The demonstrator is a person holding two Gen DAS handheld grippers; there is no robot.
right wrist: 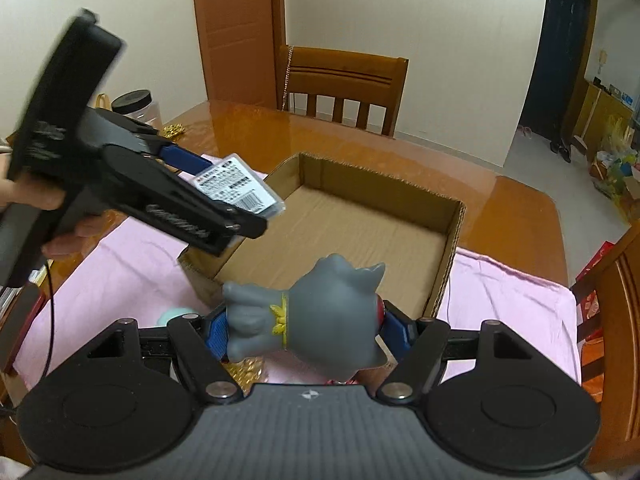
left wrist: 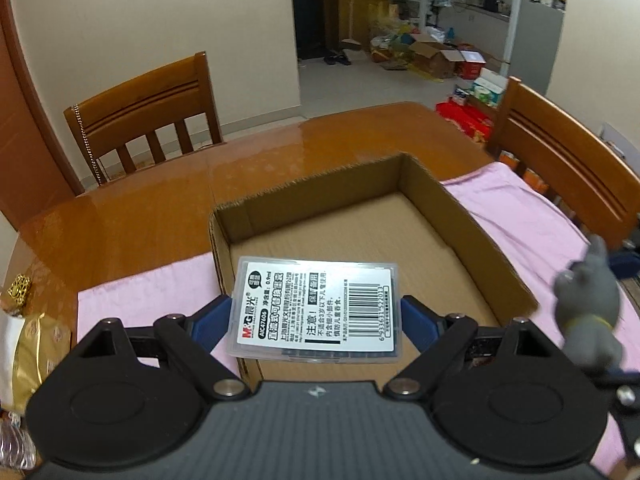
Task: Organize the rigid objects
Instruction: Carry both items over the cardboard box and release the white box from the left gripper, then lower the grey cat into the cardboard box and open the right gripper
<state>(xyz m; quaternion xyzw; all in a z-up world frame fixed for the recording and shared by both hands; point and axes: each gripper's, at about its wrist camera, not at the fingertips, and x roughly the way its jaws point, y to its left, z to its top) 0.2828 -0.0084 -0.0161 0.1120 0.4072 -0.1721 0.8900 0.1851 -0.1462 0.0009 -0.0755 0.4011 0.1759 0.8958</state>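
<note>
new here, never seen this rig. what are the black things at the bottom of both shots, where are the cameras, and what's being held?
No robot: a person holds a handheld two-finger gripper in each hand, and a fisheye camera on each looks out along its fingers. The black parts at the bottom are each gripper's own body.

Left wrist view: the left gripper clamps a clear plastic case with a barcode label, above an open cardboard box.

Right wrist view: the right gripper clamps a grey toy figure near the box's front edge; the left gripper and a hand show at left.

The box sits on a pink cloth on a wooden table.
</note>
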